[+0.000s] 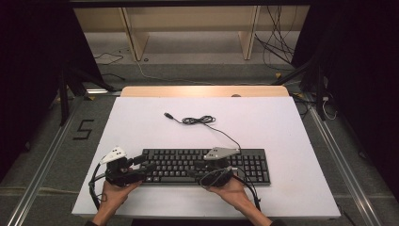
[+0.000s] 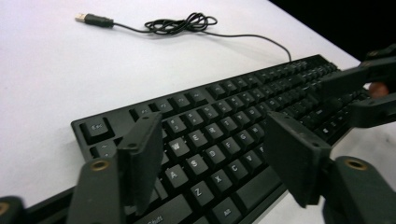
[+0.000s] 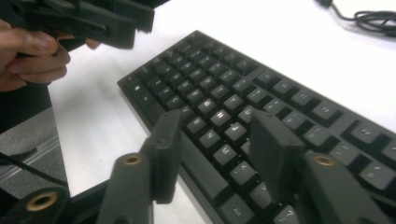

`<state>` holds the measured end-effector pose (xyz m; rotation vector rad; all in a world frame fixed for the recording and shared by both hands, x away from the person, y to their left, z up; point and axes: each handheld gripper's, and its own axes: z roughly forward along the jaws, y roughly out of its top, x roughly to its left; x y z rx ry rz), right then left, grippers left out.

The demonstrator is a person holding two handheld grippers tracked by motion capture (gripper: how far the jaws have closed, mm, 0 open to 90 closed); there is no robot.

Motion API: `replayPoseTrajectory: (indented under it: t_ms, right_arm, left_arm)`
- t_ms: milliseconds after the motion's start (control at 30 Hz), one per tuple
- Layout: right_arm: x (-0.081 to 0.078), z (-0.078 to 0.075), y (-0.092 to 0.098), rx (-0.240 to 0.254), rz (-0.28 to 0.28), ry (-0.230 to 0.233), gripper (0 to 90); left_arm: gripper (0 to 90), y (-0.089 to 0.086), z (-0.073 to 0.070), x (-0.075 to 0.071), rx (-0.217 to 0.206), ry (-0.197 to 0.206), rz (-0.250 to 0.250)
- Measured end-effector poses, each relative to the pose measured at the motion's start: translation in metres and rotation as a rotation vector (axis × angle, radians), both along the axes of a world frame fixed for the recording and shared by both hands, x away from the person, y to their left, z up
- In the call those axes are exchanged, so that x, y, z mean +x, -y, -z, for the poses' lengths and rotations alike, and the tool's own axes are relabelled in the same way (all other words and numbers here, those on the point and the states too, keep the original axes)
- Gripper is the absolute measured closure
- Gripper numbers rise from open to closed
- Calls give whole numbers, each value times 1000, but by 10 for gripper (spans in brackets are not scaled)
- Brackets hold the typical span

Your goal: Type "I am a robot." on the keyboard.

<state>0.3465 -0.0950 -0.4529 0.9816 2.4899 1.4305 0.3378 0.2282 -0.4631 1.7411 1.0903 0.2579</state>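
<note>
White tabletop [image 1: 141,122] w/ black keyboard [image 1: 207,165] lower centre, cable [image 1: 200,120] coiled above. Left gripper [image 1: 145,162] over keyboard's left end, jaws apart, empty. Right gripper [image 1: 200,165] mid-keyboard, jaws apart, empty.

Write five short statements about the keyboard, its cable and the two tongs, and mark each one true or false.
1. The black keyboard lies on the white table. True.
2. The keyboard's USB plug is plugged into a computer. False: it lies loose on the table.
3. The cable has a tangled bundle behind the keyboard. True.
4. The left tongs are clamped on a key. False: their jaws stand apart above the keys, holding nothing.
5. The right tongs hold the cable. False: they are open over the keys.
</note>
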Motion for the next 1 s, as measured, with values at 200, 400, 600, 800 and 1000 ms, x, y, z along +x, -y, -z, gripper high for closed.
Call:
replayPoseTrajectory:
  t_ms: [200, 400, 600, 800, 1000]
  right_arm:
    - [-1, -4, 9, 8, 21, -1, 441]
    - [-5, -5, 15, 14, 31, 13, 403]
    - [-7, -5, 19, 17, 39, 18, 373]
    - [-10, -5, 21, 18, 40, 20, 359]
    - [-13, -6, 22, 21, 39, 23, 352]
  left_arm:
    - [488, -1, 3, 2, 21, -21, -1]
    - [617, 1, 6, 4, 58, -39, 2]
    - [752, 3, 8, 7, 91, -54, 10]
    - [863, 5, 11, 9, 127, -77, 17]
    - [888, 5, 14, 12, 146, -104, 18]
